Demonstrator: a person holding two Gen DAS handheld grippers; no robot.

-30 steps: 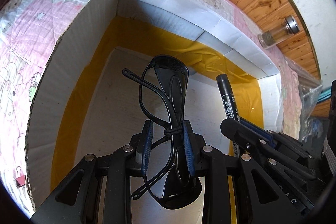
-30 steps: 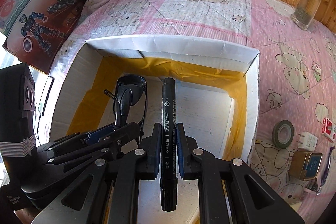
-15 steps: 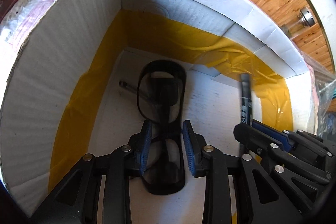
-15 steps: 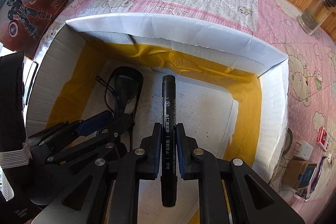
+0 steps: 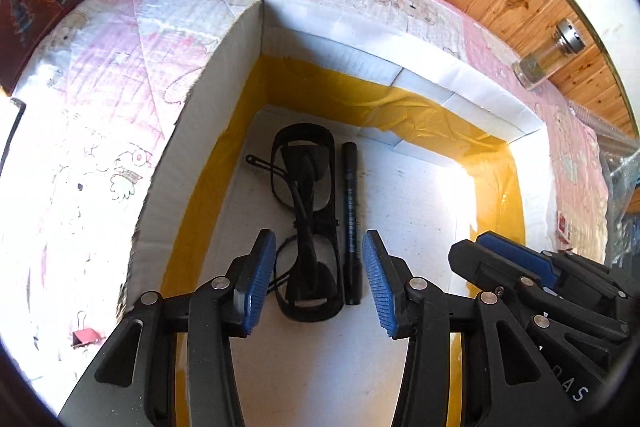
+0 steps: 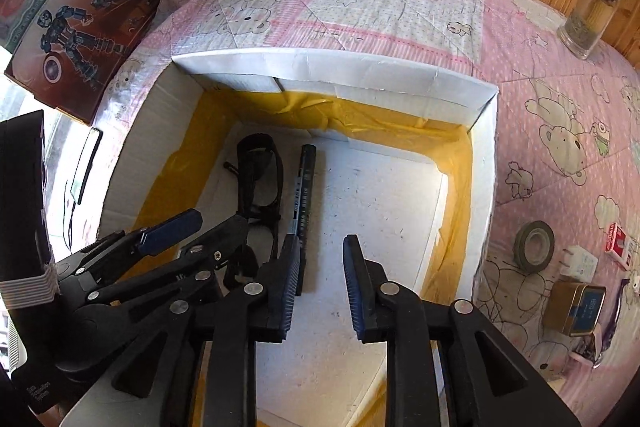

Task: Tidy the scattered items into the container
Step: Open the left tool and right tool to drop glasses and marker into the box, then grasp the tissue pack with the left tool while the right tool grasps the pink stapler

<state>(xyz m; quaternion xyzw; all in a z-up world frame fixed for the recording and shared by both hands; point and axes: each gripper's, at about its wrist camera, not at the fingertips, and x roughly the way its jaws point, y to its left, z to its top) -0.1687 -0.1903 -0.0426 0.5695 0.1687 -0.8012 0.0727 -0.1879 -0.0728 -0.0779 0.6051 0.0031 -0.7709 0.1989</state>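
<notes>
Your left gripper [image 5: 319,279] and right gripper [image 6: 322,283] were both opening, empty; safety glasses [image 5: 306,223] and marker [image 5: 351,223] lay in the box [image 5: 224,67]. Descending risked crushing them.

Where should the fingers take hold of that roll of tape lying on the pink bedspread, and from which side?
Come straight down from above onto the roll of tape. It lies flat on the bedspread with its open core facing up, so one finger can likely drop into the hole and the other outside, pinching the ring wall. Take the wall nearest the box; the white plug crowds the opposite side.
</notes>
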